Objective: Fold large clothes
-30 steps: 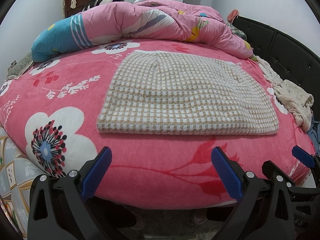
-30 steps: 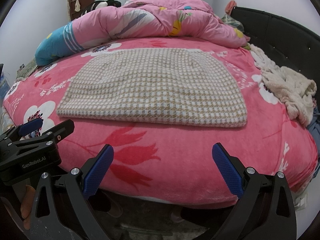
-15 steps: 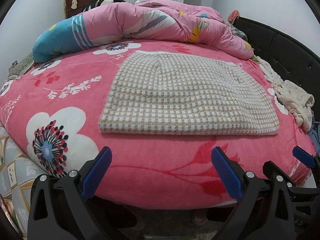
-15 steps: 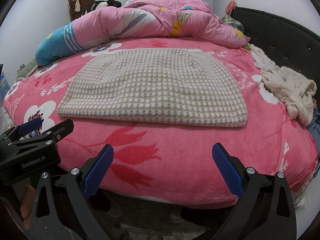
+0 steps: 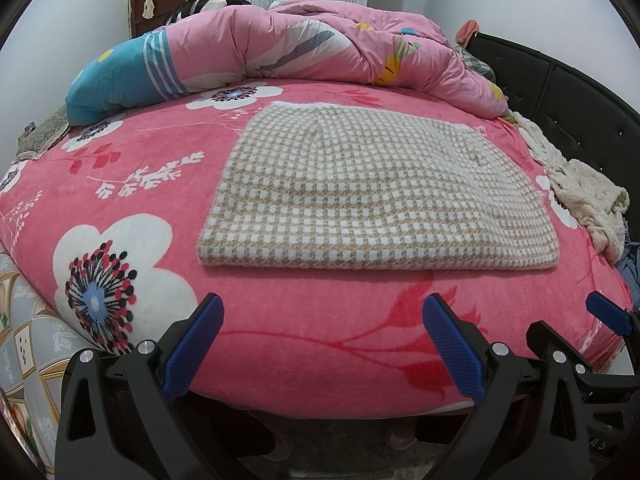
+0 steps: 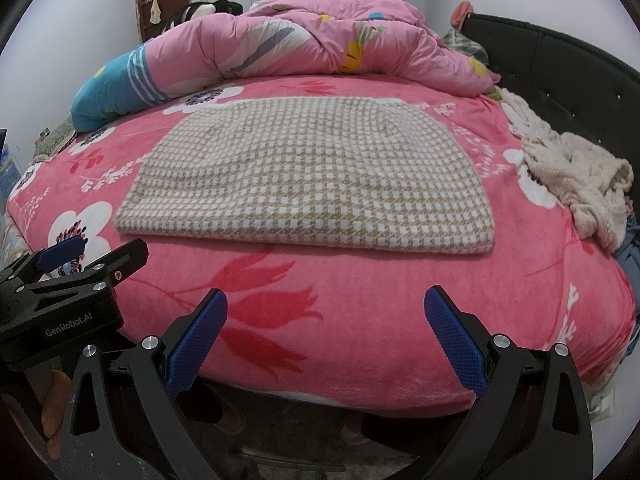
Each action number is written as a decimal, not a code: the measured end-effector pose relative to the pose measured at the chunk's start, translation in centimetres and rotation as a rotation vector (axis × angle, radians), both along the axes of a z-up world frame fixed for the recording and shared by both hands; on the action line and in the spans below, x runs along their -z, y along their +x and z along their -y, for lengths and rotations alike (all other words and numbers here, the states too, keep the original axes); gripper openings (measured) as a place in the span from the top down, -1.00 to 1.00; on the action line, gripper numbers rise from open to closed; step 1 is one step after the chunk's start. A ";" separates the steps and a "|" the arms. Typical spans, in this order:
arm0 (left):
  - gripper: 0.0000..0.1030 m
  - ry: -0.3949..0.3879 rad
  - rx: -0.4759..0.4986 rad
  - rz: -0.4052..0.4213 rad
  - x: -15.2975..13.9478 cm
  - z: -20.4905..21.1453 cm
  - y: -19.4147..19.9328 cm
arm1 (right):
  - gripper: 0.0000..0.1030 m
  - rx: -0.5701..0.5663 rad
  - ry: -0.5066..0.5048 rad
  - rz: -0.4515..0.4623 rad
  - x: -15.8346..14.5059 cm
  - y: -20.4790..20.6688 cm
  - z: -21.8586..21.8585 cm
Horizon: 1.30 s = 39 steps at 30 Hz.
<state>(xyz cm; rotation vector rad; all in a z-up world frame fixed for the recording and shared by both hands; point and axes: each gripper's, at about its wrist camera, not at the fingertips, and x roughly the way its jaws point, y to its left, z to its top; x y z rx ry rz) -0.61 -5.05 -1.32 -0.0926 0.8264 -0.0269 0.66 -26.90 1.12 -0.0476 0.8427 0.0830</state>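
One folded checked garment (image 5: 376, 196) on bed, two hand-held grippers (image 5: 322, 344) (image 6: 326, 342) spread, empty

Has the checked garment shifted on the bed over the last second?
No. In both wrist views the checked garment lies flat and folded in the same spot against the white flower printed on the bedspread beyond its far corner.

Hidden and cut off beyond the claws

The cream fleece (image 6: 576, 184) runs off behind the bed's edge, far right of the right gripper (image 6: 326, 338); the folded houndstooth garment (image 5: 372, 200) ahead conceals its underlayers.
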 end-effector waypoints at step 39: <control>-0.90 0.002 -0.004 0.005 -0.2 0.0 -0.1 | -0.84 -0.009 -0.003 0.002 -0.1 0.1 -0.2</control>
